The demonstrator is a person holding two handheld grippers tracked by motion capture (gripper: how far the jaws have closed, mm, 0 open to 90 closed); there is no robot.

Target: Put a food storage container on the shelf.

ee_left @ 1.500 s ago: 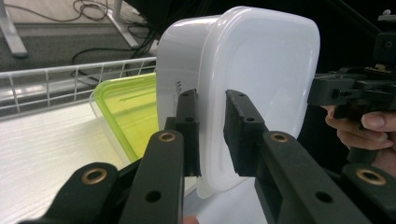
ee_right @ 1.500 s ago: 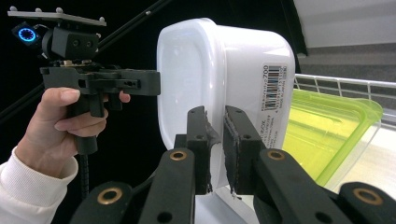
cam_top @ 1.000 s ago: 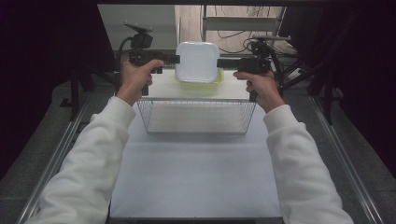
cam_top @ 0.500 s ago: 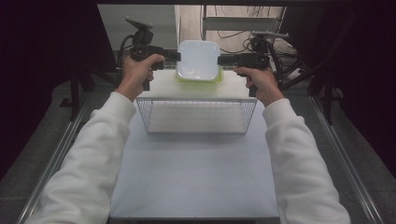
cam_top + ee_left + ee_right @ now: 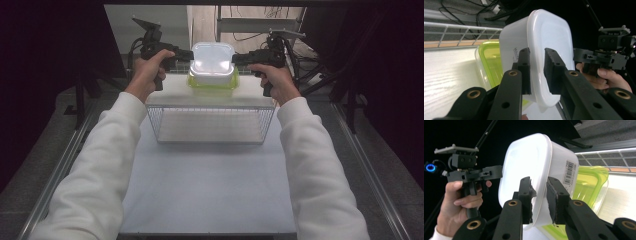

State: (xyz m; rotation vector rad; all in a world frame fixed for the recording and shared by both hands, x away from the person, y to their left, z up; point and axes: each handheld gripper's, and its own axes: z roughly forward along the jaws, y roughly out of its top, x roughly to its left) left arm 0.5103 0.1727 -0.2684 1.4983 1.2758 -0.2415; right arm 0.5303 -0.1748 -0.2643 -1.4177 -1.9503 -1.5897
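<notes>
Both grippers, left (image 5: 187, 54) and right (image 5: 238, 59), clamp opposite rims of the white rectangular plastic tub (image 5: 212, 62), directly above the lime-green plastic container (image 5: 212, 86).

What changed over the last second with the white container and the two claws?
The white container, pinched at its rim by the left claw and the right claw, moved slightly away from the person, above the green-lidded container. Both grips held. The wire basket and green-lidded container stayed put.

Both arms outstretched, left gripper (image 5: 186, 54) and right gripper (image 5: 238, 59) clamped.
</notes>
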